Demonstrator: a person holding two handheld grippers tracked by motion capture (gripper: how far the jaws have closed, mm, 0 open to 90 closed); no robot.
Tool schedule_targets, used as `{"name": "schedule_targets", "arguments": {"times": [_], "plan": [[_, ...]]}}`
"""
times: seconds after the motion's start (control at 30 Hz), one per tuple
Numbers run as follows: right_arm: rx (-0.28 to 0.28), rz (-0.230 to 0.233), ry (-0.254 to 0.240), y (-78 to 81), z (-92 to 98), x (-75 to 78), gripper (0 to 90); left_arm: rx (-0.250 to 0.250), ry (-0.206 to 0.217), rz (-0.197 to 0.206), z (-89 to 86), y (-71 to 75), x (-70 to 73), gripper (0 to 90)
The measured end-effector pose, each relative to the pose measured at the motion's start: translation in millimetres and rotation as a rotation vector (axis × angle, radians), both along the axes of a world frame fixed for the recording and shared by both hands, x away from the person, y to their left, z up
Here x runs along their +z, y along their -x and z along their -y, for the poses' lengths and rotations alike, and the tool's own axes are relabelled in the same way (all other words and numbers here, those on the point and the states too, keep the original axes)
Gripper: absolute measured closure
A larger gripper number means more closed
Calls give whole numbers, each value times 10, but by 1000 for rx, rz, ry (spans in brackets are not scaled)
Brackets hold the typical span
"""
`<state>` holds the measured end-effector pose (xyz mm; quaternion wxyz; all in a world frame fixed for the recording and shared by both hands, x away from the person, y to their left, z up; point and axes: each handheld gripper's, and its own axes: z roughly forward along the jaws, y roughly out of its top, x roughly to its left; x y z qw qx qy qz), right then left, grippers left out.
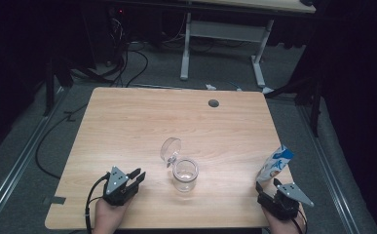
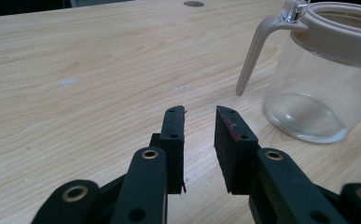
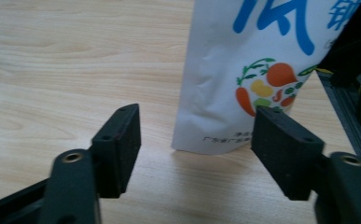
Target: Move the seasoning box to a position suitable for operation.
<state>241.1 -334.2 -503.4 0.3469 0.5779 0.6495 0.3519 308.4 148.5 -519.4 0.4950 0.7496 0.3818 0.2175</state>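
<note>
The white stand-up pouch with blue lettering and printed vegetables [image 3: 262,70] stands upright near the right edge of the light wooden table [image 1: 127,126], just ahead of the right gripper [image 1: 269,187]. That gripper is released: its jaws stand wide apart, clear of the pouch. Towards the table's middle sits a clear glass jar with a beige collar and flipped-up lid [image 1: 183,173]. The left gripper [image 1: 137,175] lies beside it, jaws narrowly parted around nothing

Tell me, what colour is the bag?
White bag with blue writing and colourful vegetables, clearest in the right gripper view.
</note>
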Motion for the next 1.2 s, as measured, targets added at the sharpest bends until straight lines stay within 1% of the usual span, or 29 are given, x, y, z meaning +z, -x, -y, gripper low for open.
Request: {"name": "schedule_targets", "arguments": {"times": [0.03,0.07,0.1,0.13,0.17,0.2,0.23,0.33,0.37,0.4,0.43,0.47,0.5,0.53,0.57,0.6,0.63,0.67,0.73,0.77,0.83,0.9,0.93,0.97,1.1,1.13,1.17,1.2], "plan": [[-15,1,-6,-32,31,-3,203,1,-1,-1,-11,2,-2,730],[-25,-3,-14,-60,46,-8,163,3,0,-1,-14,3,-5,731],[-25,-3,-14,-60,46,-8,163,3,0,-1,-14,3,-5,731],[-31,-14,-23,-99,62,-17,129,4,0,-3,-18,4,-8,731],[-30,-31,-32,-180,87,-41,59,8,1,-7,-29,7,-16,731],[-30,-31,-32,-180,87,-41,59,8,1,-7,-29,7,-16,730],[-37,-38,-34,-217,85,-51,39,10,1,-10,-36,8,-19,730],[-59,-50,-24,-382,84,-76,29,23,3,-12,-63,19,-22,731],[-65,-51,-14,-418,81,-80,39,23,3,-12,-63,19,-22,730],[-65,-51,-14,-418,81,-80,39,26,5,-11,-72,20,-23,730],[-82,-48,9,-466,82,-93,83,31,7,-12,-79,22,-23,731],[-82,-48,9,-466,82,-93,83,34,7,-11,-88,23,-24,731],[-96,-49,16,-482,104,-107,157,38,8,-13,-102,25,-25,730],[-96,-49,16,-482,104,-107,157,38,8,-13,-102,25,-25,731],[-84,-46,-2,-482,148,-115,197,41,8,-14,-113,26,-26,731],[-84,-46,-2,-482,148,-115,197,41,8,-14,-113,26,-26,730],[-75,-40,-18,-475,175,-116,245,42,9,-15,-116,26,-26,731],[-63,-33,-16,-476,189,-120,254,42,10,-16,-117,26,-26,731],[-58,-29,-16,-476,191,-123,260,41,10,-16,-114,28,-26,731],[-47,-23,-14,-479,190,-127,281,40,9,-15,-111,29,-26,730],[-45,-22,-14,-482,186,-129,296,40,10,-16,-110,28,-26,730],[-37,-17,-7,-489,181,-133,344,41,10,-17,-111,27,-26,729],[-36,-13,-1,-492,176,-137,382,41,11,-17,-112,25,-26,728],[-29,-7,12,-499,173,-142,409,42,10,-18,-115,24,-27,728],[-18,-5,12,-506,151,-147,423,44,11,-18,-116,25,-27,728],[-5,-1,13,-510,141,-150,425,45,11,-18,-115,25,-27,728],[27,-1,9,-520,98,-152,426,45,10,-18,-111,27,-26,728],[41,1,9,-529,66,-155,426,44,9,-17,-109,28,-25,728]]}}
